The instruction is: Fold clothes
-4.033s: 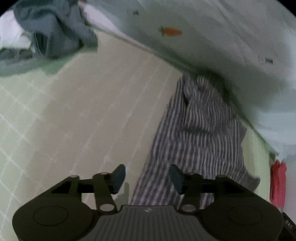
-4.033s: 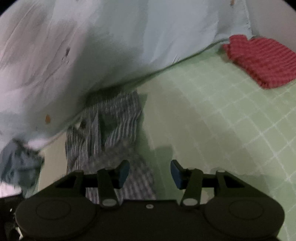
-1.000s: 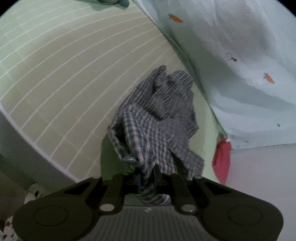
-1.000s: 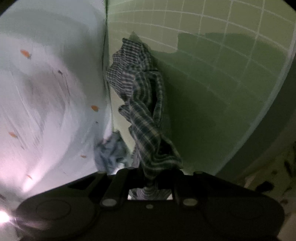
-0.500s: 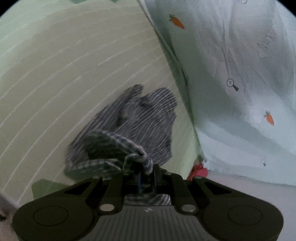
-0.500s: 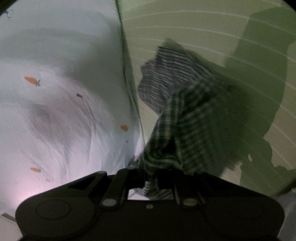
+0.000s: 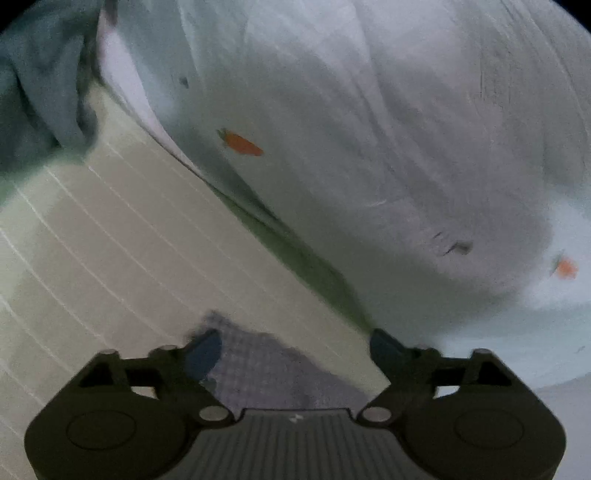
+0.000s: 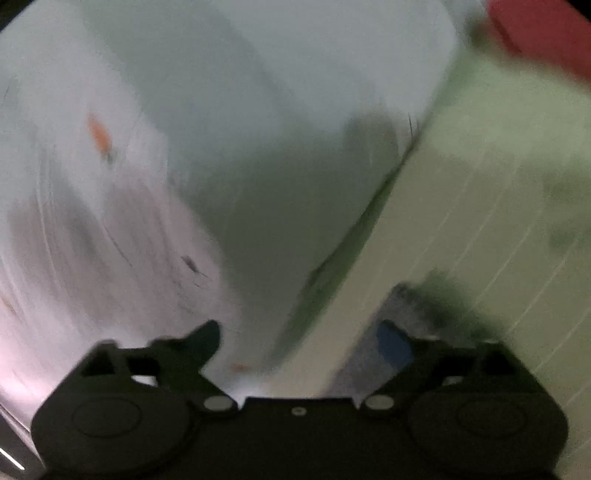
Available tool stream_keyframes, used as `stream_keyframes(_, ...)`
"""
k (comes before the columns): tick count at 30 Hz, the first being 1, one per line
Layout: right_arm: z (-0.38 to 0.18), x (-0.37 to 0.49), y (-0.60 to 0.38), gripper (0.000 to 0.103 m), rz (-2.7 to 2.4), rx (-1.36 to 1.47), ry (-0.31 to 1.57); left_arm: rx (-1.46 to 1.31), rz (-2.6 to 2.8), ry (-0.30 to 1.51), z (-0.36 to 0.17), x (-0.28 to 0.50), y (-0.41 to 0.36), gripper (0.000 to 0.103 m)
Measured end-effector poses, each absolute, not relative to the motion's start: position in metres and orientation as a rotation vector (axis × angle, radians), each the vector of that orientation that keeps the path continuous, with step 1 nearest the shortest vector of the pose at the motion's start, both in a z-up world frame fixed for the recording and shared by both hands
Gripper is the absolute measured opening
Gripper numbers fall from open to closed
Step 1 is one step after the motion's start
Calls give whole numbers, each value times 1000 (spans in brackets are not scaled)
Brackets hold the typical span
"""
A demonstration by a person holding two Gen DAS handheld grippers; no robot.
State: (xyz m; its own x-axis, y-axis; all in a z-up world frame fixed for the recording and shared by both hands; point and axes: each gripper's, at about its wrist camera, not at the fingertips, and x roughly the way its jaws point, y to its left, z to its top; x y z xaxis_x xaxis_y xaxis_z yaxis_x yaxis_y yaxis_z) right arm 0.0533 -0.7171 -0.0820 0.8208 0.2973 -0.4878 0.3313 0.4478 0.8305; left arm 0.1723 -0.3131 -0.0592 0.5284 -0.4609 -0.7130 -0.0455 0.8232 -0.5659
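The left tool (image 7: 295, 349) stood with its fingers wide apart and held nothing. Just below and between them lay the checked shirt (image 7: 269, 369), flat on the pale green sheet (image 7: 122, 251) of the bed, its far edge reaching only a little past the left fingertip. Beyond the sheet rose a pale quilt (image 7: 388, 147) printed with small orange carrots, and a grey-blue garment (image 7: 40, 81) lay bunched at the far left. The right tool (image 8: 301, 341) was likewise spread open and empty; its view was badly blurred. There the checked shirt (image 8: 373, 354) showed as a dark patch under the right finger, on the green sheet (image 8: 491, 206), with the quilt (image 8: 221, 129) to the left and a red cloth (image 8: 543, 33) at the far right corner.
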Motion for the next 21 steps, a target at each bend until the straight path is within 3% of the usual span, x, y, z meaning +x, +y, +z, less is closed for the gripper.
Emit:
stream_keyframes(5,-104,32,-687,98,-98,767,821,-332,-264,1093,-95,134,-321,89)
stream_keyframes(11,-138,17,-667,101,-59,719,941,-303,-250,1185,-130,110,-312,92)
stream_keyframes(19,-145,36,-661,101,-94,608,894,-346,-260,1184,-139,131,-310,93)
stream_keyframes(21,-140,40,-661,91,-95,545,855,-350,-268,1186,-143,135,-312,93)
